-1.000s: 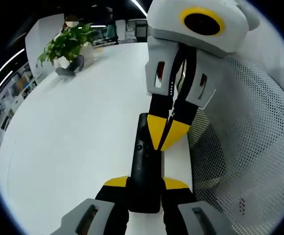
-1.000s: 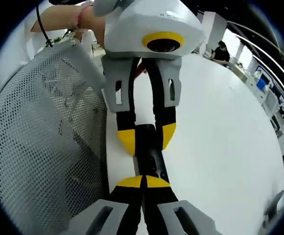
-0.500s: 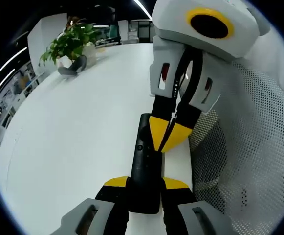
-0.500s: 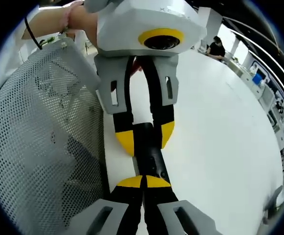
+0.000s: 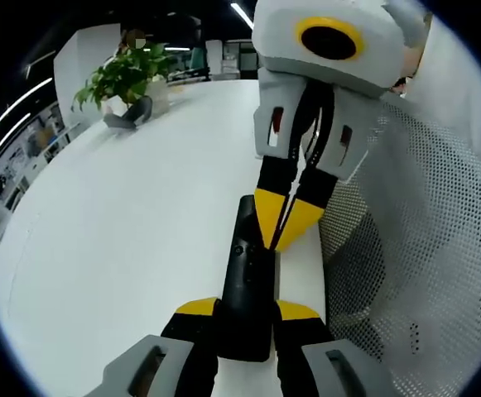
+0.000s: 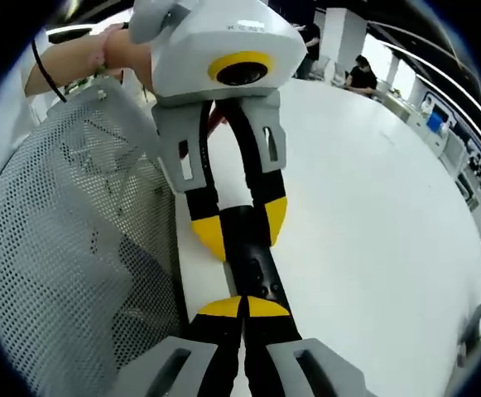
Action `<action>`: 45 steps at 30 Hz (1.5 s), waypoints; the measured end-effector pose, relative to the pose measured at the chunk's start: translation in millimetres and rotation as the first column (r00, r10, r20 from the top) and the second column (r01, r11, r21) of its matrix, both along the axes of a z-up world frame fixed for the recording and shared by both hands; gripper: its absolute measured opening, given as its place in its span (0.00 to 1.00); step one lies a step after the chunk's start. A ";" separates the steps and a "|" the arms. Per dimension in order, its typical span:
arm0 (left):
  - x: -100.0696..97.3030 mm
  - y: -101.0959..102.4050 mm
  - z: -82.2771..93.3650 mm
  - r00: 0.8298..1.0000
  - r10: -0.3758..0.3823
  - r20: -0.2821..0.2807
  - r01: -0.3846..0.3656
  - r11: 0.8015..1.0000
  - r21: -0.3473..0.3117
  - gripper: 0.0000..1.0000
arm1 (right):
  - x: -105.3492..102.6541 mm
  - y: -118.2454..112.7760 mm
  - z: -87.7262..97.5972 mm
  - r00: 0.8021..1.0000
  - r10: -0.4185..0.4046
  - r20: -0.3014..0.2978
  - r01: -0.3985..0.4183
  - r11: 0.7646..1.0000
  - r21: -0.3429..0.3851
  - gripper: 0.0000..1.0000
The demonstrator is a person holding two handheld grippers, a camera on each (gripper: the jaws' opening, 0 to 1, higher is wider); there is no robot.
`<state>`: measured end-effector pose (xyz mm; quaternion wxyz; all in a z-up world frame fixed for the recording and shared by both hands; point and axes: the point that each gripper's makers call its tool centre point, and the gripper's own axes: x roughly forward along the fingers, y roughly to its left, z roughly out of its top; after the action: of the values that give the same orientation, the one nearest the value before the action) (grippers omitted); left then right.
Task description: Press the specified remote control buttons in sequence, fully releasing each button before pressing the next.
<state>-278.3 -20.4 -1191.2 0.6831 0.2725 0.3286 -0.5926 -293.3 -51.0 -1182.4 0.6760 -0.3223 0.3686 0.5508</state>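
A slim, matte black remote control [image 5: 246,289], at lower centre of frame, is clamped between the left tool [image 5: 246,309]'s yellow-tipped jaws. The right tool [image 6: 242,307], jaws closed together, touches it, apparently pressing. The glossy white tabletop [image 5: 132,231] carries a potted plant [image 5: 124,78], upper left; perforated mesh chair [image 6: 66,248] alongside. Views have shifted slightly; grip unchanged.

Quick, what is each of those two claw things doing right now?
Left gripper: shut on the black remote control, fingers clamping its near end.
Right gripper: shut, holding nothing, closed fingers tip down on the remote's top face.
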 end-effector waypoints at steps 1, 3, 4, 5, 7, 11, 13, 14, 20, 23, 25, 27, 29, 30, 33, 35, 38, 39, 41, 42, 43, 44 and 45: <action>0.2 -0.1 -0.2 1.000 0.002 0.001 -0.002 1.000 0.002 0.25 | 1.6 -0.9 1.1 1.000 -0.003 -0.001 0.003 1.000 0.003 0.00; 0.4 -0.1 -0.5 1.000 0.000 0.002 0.000 1.000 0.003 0.25 | 4.3 -1.0 1.5 1.000 -0.009 0.001 0.009 1.000 -0.001 0.00; 0.5 -0.1 -0.5 1.000 -0.002 0.003 0.002 1.000 0.002 0.24 | 6.0 -0.5 1.7 1.000 -0.005 0.009 0.005 1.000 -0.004 0.00; 0.5 0.0 -0.6 1.000 -0.002 0.003 0.002 1.000 0.001 0.24 | 7.2 0.4 2.3 1.000 -0.004 0.010 0.004 1.000 -0.004 0.00; 0.6 0.1 -0.9 1.000 -0.003 0.004 0.003 1.000 -0.002 0.24 | 10.5 3.9 4.9 1.000 -0.005 0.013 0.005 1.000 0.007 0.00; 0.8 0.1 -1.4 1.000 0.000 0.005 0.000 1.000 -0.004 0.24 | 10.3 5.3 -0.4 1.000 0.014 -0.010 -0.014 1.000 -0.017 0.00; 1.0 0.2 -1.5 1.000 0.003 0.004 -0.003 1.000 -0.008 0.24 | 11.4 8.7 1.7 0.999 0.035 0.000 -0.035 0.999 0.000 0.00; 1.1 0.3 -1.8 1.000 0.004 0.004 -0.004 1.000 -0.011 0.24 | 12.9 6.7 0.8 1.000 0.021 -0.010 -0.021 1.000 -0.015 0.00; 0.8 0.3 -1.9 1.000 -0.016 0.008 0.016 1.000 -0.009 0.24 | 12.3 7.7 -0.2 0.998 0.050 -0.024 -0.051 0.998 -0.046 0.00; 0.5 0.6 -2.0 1.000 -0.026 0.007 0.026 1.000 -0.011 0.24 | 13.2 8.3 -0.8 0.998 0.046 -0.036 -0.049 0.996 -0.079 0.00; 0.3 0.6 -2.1 0.999 -0.038 0.010 0.038 0.999 -0.020 0.24 | 13.3 7.9 -1.0 0.998 0.048 -0.047 -0.053 0.994 -0.095 0.00; 0.3 0.1 -2.1 0.999 -0.046 0.013 0.046 0.999 -0.021 0.24 | 13.1 8.1 -1.4 0.997 0.057 -0.053 -0.062 0.992 -0.110 0.00; 0.2 0.2 -2.1 0.999 -0.048 0.013 0.049 0.999 -0.020 0.24 | 13.1 8.1 -1.7 0.997 0.056 -0.056 -0.063 0.990 -0.123 0.00; 0.3 0.1 -2.1 0.999 -0.051 0.014 0.051 0.998 -0.019 0.24 | 13.0 8.1 -1.8 0.997 0.058 -0.058 -0.065 0.989 -0.134 0.00; 0.2 0.0 -2.0 0.999 -0.045 0.013 0.045 0.999 -0.023 0.24 | 14.0 7.6 -2.3 0.996 0.038 -0.076 -0.050 0.987 -0.154 0.00; 0.3 0.0 -2.0 0.999 -0.041 0.015 0.041 0.999 -0.030 0.24 | 14.8 7.2 -2.5 0.994 0.002 -0.106 -0.019 0.986 -0.164 0.00; 0.8 -0.2 -2.2 0.999 -0.043 0.015 0.043 0.999 -0.032 0.24 | 15.3 6.6 -2.3 0.992 -0.014 -0.122 -0.007 0.986 -0.165 0.00; 0.9 -0.4 -2.2 0.999 -0.044 0.015 0.045 0.999 -0.030 0.24 | 14.9 6.5 -2.3 0.992 -0.016 -0.123 -0.004 0.986 -0.164 0.00; 0.6 -0.8 -2.1 0.999 -0.045 0.015 0.046 0.999 -0.022 0.24 | 14.5 6.3 -2.4 0.993 -0.021 -0.118 0.002 0.987 -0.163 0.00; 0.6 -0.8 -2.1 0.999 -0.044 0.014 0.044 0.999 -0.020 0.24 | 13.8 6.5 -2.7 0.994 -0.018 -0.108 0.000 0.986 -0.167 0.00; 0.7 -0.6 -2.1 0.999 -0.042 0.014 0.042 0.999 -0.019 0.24 | 13.6 6.4 -2.8 0.995 -0.017 -0.102 -0.001 0.985 -0.170 0.00; 0.7 -0.6 -2.1 0.999 -0.041 0.013 0.041 0.999 -0.020 0.24 | 13.5 6.5 -2.8 0.995 -0.017 -0.097 0.000 0.985 -0.173 0.00; 0.7 -0.5 -2.1 0.999 -0.040 0.013 0.040 0.999 -0.022 0.24 | 13.3 6.6 -3.0 0.996 -0.014 -0.088 -0.002 0.984 -0.176 0.00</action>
<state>-277.6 -20.9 -1193.3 0.6762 0.2753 0.3120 -0.6080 -280.0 -44.5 -1185.4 0.6294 -0.3549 0.4465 0.5278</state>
